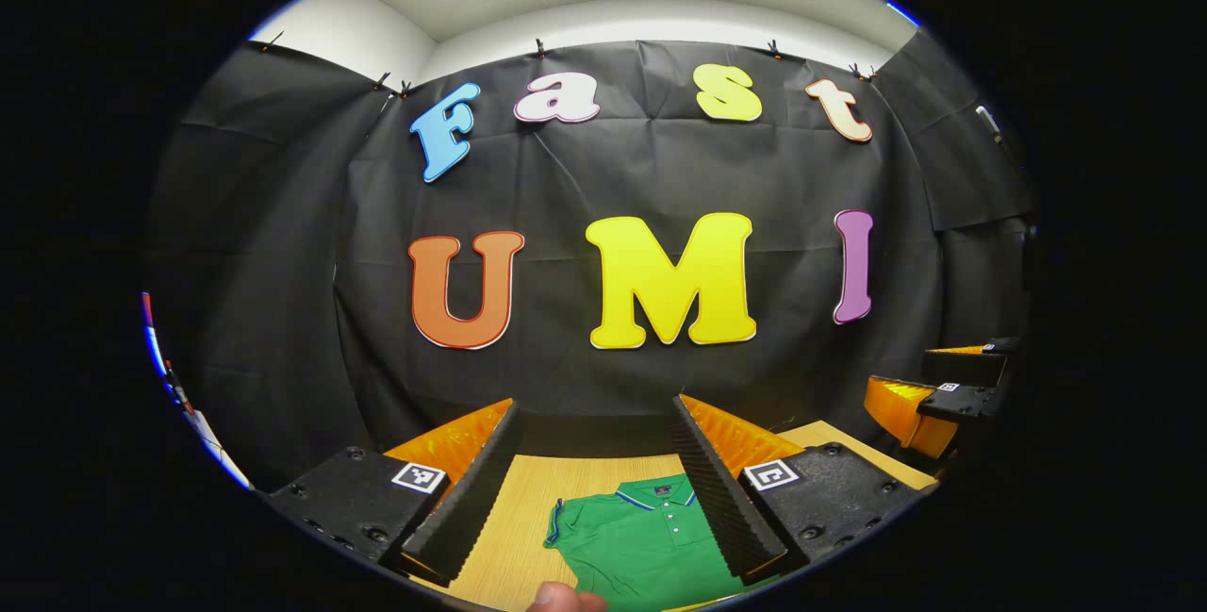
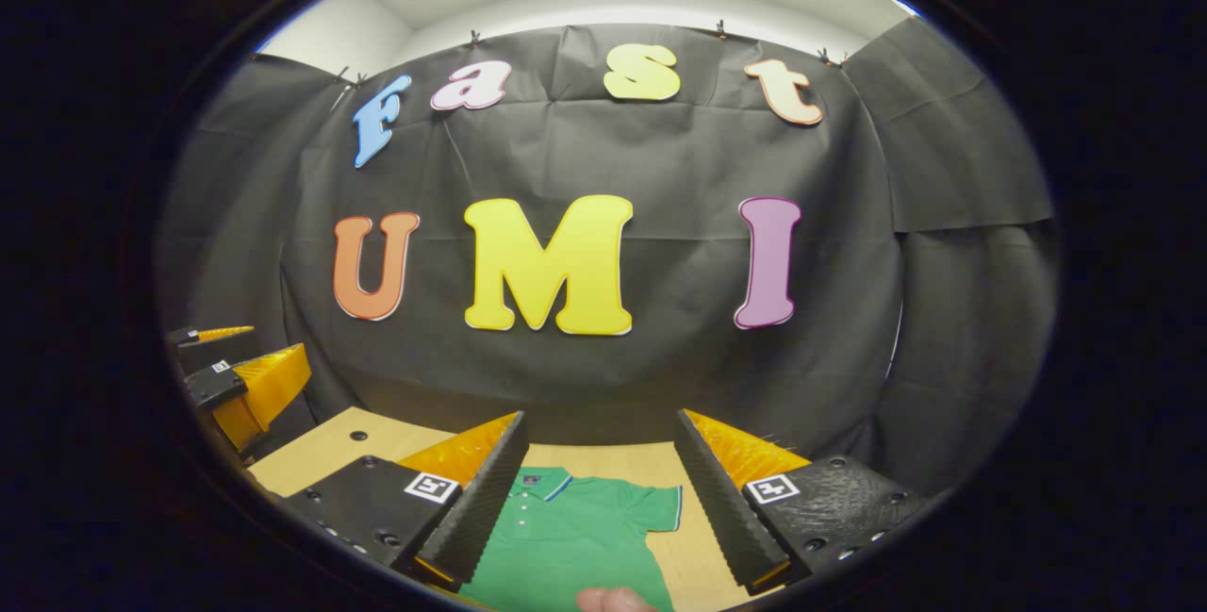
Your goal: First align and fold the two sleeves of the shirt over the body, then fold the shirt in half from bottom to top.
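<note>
Green shirt (image 1: 651, 537) lay flat on the wooden surface (image 1: 514, 518); left tool (image 1: 599, 489) and right tool (image 2: 599, 499) hovered spread, empty.

Bare worktop (image 1: 514, 522) is seen L of the green polo shirt (image 1: 651, 546) and beyond its collar, up to the booth wall (image 1: 641, 386). R sleeve side is also bare. The right gripper (image 1: 929, 395) is held off to the side, above the worktop edge.

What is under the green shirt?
The green shirt lies flat on a light wooden table, both sleeves still spread. Whatever is beneath its middle is covered.
</note>
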A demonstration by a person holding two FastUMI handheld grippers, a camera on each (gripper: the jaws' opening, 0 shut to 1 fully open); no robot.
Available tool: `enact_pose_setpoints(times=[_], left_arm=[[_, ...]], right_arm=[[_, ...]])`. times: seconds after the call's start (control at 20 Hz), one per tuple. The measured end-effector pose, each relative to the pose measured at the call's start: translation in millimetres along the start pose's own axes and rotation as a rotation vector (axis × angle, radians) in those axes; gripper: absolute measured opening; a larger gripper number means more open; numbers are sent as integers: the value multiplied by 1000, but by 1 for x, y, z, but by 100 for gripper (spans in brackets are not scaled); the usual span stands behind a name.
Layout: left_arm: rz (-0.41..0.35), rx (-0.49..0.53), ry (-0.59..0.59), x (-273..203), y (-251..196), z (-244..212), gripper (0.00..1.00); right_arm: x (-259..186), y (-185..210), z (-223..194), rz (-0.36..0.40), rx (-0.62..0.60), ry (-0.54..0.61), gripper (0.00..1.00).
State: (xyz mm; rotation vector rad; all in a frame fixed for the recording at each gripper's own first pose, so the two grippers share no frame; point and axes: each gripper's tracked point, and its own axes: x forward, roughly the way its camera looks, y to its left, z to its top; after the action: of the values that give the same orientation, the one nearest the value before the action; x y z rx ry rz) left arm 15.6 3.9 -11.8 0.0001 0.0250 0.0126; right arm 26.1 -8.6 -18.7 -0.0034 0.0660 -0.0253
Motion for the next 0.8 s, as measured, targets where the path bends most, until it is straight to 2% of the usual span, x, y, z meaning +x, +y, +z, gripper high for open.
enact_pose_setpoints(times=[0.1, 0.45, 0.8], left_arm=[[2, -3, 9, 2, 1, -3, 99], [15, 0, 38, 5, 1, -14, 99], [28, 15, 82, 10, -5, -28, 99]], right_arm=[[3, -1, -7, 5, 6, 23, 94], [28, -20, -35, 11, -7, 103, 96], [81, -70, -110, -8, -21, 273, 95]])
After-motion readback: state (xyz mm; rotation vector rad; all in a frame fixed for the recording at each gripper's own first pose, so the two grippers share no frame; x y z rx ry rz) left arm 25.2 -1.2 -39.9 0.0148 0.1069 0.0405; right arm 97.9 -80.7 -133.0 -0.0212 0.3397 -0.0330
